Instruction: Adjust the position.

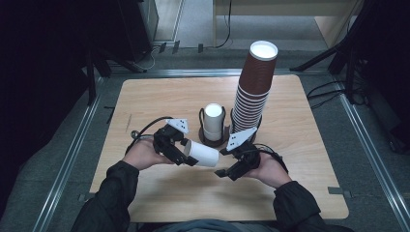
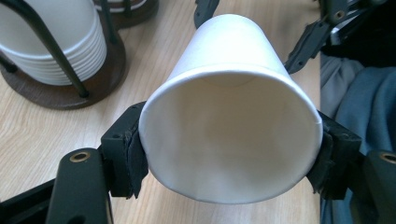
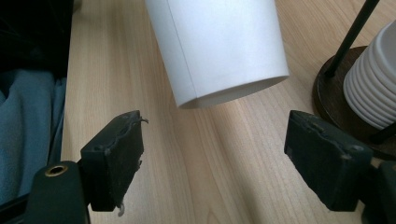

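Left gripper [image 1: 186, 153] clamps white cup [image 1: 203, 153] at its rim; right gripper [image 1: 226, 162] open, should close squarely on the cup's base.

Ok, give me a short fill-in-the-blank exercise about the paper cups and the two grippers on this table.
1. The left gripper clamps a white paper cup by its ____.
2. The right gripper has its jaws ____, apart from that cup.
3. The tall stack of cups on the light wooden table is ____ outside.

Missing words: rim; open; brown

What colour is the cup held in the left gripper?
The cup is plain white inside and out, seen best in the left gripper view.
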A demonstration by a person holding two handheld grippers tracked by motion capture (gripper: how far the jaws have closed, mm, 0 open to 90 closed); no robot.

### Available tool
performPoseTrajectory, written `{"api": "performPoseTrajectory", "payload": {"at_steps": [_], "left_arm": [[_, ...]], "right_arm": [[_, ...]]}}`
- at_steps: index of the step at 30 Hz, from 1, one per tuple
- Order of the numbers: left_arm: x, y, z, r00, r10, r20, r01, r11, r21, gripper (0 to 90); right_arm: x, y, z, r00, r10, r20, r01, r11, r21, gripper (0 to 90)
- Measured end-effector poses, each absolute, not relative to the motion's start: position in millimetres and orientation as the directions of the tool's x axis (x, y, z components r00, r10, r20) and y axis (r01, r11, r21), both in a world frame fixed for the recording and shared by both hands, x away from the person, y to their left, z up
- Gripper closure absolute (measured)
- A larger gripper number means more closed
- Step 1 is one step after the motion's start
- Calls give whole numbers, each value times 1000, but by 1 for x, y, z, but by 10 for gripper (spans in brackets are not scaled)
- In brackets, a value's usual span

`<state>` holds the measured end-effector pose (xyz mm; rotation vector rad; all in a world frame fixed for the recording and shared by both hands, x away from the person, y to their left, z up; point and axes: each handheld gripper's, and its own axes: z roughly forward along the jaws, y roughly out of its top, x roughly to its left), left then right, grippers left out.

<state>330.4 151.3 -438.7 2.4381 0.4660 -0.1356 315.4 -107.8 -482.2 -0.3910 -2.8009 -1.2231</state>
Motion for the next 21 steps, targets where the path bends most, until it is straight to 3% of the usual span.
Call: {"api": "performPoseTrajectory", "payload": {"at_steps": [21], "left_arm": [[330,126,-446,935,294,-197,354,-790,501,269]], "right_arm": [[317,-105,-486,-972,204,121,230,684,693,197]]}}
